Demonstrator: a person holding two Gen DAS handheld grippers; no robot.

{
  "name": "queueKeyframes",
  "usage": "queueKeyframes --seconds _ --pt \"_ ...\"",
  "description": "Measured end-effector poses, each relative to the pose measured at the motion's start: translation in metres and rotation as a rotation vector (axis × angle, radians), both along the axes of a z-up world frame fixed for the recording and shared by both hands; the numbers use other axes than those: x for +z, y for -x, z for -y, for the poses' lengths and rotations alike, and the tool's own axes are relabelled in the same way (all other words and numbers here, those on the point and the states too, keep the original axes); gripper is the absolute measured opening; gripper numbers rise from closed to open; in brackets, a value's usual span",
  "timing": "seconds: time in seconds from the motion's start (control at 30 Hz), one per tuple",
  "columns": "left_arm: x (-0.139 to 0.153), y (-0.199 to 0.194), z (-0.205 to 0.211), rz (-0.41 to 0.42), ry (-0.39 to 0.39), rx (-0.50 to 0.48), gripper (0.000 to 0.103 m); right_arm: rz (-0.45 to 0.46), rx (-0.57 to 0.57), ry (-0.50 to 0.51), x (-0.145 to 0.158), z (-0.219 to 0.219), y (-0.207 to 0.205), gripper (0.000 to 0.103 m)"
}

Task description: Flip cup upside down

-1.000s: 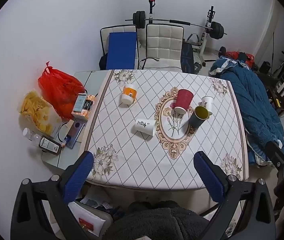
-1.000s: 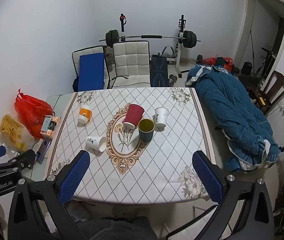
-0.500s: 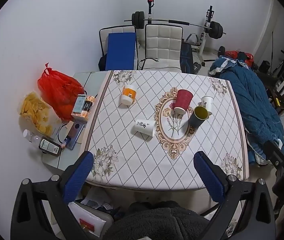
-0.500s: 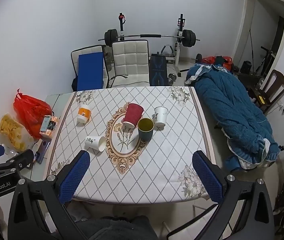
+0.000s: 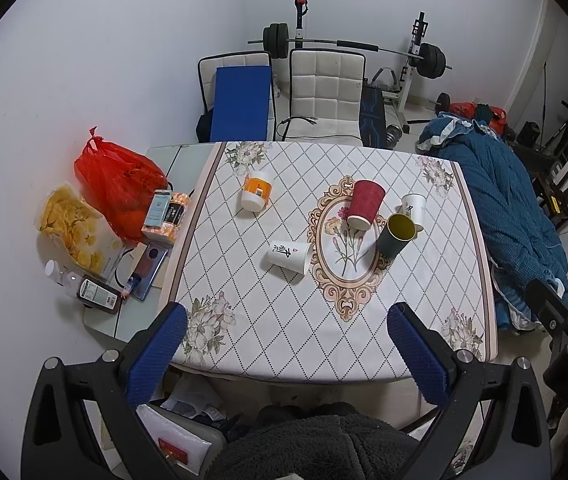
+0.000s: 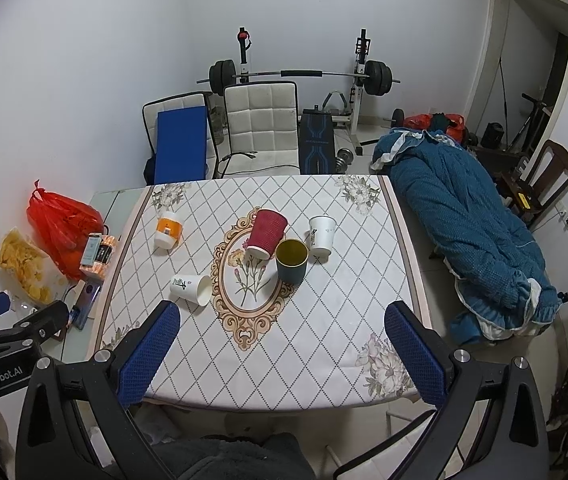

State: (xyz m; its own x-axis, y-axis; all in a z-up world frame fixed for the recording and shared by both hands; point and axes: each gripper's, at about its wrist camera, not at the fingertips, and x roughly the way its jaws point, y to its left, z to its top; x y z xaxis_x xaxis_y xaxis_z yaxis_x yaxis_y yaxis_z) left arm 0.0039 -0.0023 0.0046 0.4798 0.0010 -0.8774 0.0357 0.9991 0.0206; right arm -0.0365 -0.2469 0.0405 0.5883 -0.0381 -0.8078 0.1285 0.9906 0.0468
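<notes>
- Dark teal cup (image 6: 291, 261) with yellow-olive lining, upright and mouth up, just right of the worktop (image 6: 323, 344) centre, on the rim of the oval flower print.
- Touching or nearly touching: maroon ribbed cup (image 6: 266, 229) tilted behind it, white cup (image 6: 321, 235) toward the right edge.
- Lying on its side toward the left edge: white cup with black lettering (image 6: 190, 289); orange-banded cup (image 6: 168, 232) nearer the far left corner.
- Left claw (image 5: 289, 354) spread wide, holding nothing, above the near edge.
- Right claw (image 6: 282, 354) likewise wide apart, empty.
</notes>
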Motion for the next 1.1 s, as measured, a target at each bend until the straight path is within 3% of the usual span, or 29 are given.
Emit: queueKeyframes --seconds 1.1 --pt "0.013 -0.003 0.009 0.018 0.002 -0.013 0.103 0.011 -0.001 0.002 0.003 -0.001 -0.002 0.103"
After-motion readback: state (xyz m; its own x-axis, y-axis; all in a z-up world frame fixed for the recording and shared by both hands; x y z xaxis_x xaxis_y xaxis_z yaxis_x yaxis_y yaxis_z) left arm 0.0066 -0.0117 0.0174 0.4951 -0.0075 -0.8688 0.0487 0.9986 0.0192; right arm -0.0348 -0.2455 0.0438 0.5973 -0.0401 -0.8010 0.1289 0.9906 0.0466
